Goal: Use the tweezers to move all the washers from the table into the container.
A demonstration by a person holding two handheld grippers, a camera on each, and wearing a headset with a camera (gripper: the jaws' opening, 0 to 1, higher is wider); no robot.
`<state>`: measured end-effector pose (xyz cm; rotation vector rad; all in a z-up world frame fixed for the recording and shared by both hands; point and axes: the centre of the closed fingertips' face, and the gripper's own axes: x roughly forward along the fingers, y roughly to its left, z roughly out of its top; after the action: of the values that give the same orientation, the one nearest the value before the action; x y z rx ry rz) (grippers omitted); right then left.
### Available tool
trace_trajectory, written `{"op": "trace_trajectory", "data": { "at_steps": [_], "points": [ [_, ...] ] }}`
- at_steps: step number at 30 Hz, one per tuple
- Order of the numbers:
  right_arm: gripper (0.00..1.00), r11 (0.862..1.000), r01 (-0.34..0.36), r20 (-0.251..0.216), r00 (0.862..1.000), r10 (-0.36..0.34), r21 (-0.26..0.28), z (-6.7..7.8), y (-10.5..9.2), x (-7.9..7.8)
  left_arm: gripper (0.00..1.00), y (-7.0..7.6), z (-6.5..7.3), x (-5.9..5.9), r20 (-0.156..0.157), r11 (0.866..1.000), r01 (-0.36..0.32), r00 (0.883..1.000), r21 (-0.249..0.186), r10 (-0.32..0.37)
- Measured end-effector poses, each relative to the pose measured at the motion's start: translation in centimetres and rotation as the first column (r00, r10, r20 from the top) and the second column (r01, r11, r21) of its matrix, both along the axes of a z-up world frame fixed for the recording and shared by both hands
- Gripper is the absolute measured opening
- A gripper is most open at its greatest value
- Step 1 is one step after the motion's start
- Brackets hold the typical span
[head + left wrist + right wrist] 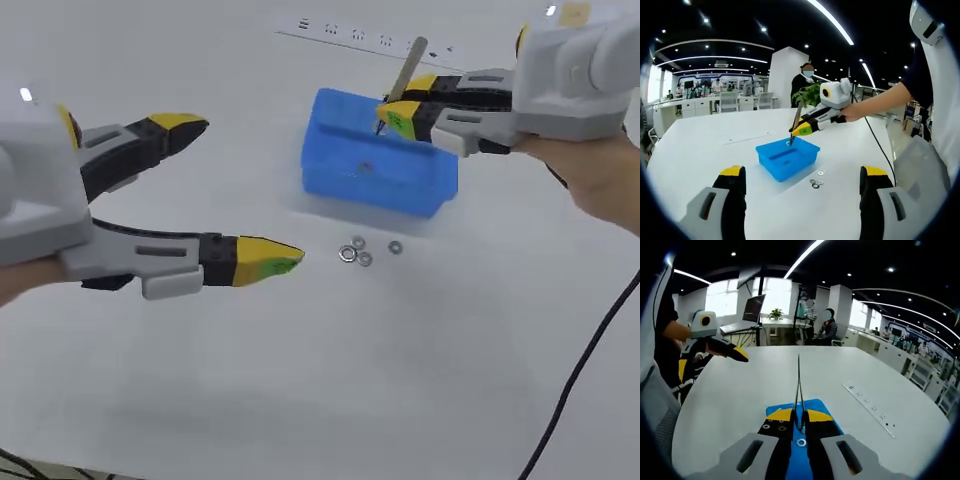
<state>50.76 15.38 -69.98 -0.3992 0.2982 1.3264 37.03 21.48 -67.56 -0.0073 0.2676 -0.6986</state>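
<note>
Head view: white table [400, 380]; left gripper [252, 190] jaws wide, right gripper [400, 104] tight on tweezers [409, 66].

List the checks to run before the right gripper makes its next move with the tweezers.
1. Right gripper shut on the tweezers: ok.
2. Tweezers' lower tip over the blue container: ok.
3. Tip carrying a washer: cannot tell; one shows by the jaws over the blue, held or lying inside.
4. All washers off the table: not ok; a small cluster lies in front of the container.
5. Left gripper open and apart from the container: ok.
</note>
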Motion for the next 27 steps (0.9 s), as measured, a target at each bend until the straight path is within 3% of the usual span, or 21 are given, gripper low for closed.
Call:
{"op": "trace_trajectory", "data": {
  "at_steps": [4,7,9,13,16,18,27],
  "points": [
    [0.09,1.0,0.031,-0.043,0.999,-0.031,-0.005,-1.9,-0.4,1.0,1.0,0.2,-0.4,0.3,-0.01,1.0,-0.018,1.0,-0.004,0.018],
    [0.09,0.998,0.055,-0.048,0.997,-0.055,-0.014,-3.1,-0.8,1.5,1.0,0.1,-0.4,0.3,-0.009,1.0,-0.022,1.0,-0.004,0.022],
    [0.09,0.997,0.075,-0.067,0.995,-0.075,-0.013,-3.9,-1.0,1.6,1.0,0.0,-0.3,0.4,0.016,0.999,-0.031,0.999,0.022,0.031],
    [0.09,0.996,0.091,-0.092,0.992,-0.092,-0.016,-4.9,-1.2,1.2,1.0,0.0,-0.4,0.6,0.0,0.999,-0.032,0.999,0.016,0.032],
    [0.1,0.996,0.085,-0.094,0.992,-0.087,-0.023,-5.3,-1.1,0.7,1.0,0.1,-0.4,0.6,-0.003,0.999,-0.031,1.0,0.022,0.031],
    [0.1,0.996,0.086,-0.095,0.992,-0.088,-0.025,-5.3,-1.1,0.6,1.0,-0.1,0.1,0.7,0.022,0.999,-0.035,0.999,0.027,0.035],
    [0.1,0.996,0.088,-0.093,0.992,-0.09,-0.027,-5.1,-1.1,0.6,1.0,-0.5,0.4,0.9,0.022,0.999,-0.04,0.999,0.023,0.039]
  ]
}}
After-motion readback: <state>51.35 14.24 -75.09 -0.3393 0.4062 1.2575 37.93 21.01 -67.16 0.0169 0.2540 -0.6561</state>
